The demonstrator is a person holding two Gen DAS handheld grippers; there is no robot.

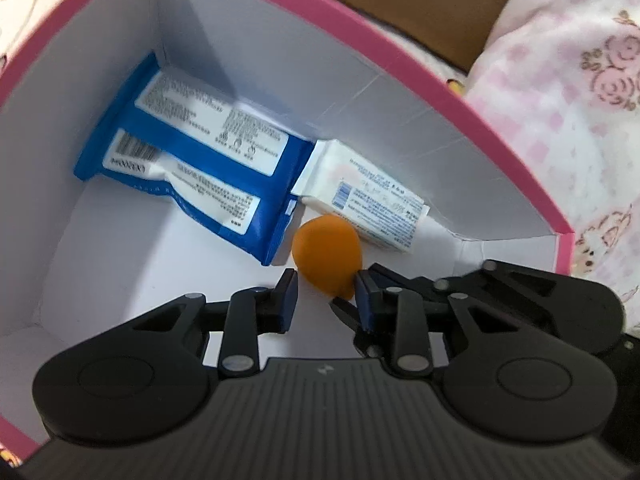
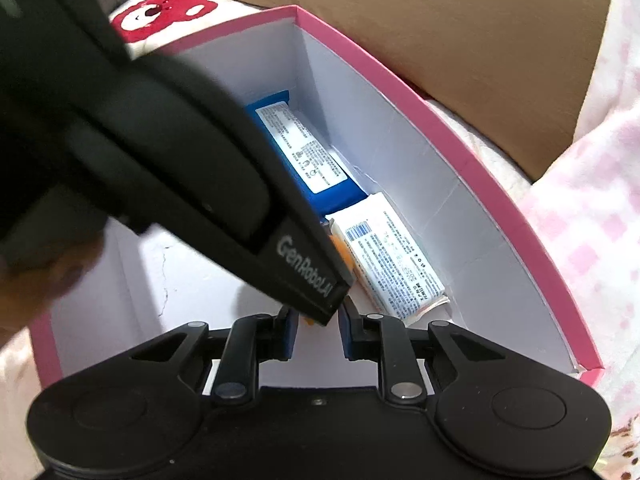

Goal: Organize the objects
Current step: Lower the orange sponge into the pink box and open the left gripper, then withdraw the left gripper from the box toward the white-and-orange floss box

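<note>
- Inside the pink box, the left gripper fingers stand apart around the orange sponge, beside the blue packet and white packet.
- Right gripper fingers open, empty.

box: pink outside, white inside, open top, everything I'm sorting sits in here
blue pack: flat wipes-style pouch, label side up, tucked into the far corner
white pack: smaller, printed side up, just beside the blue one along the wall
orange ball: egg-shaped, on the floor touching both packs I think
</note>
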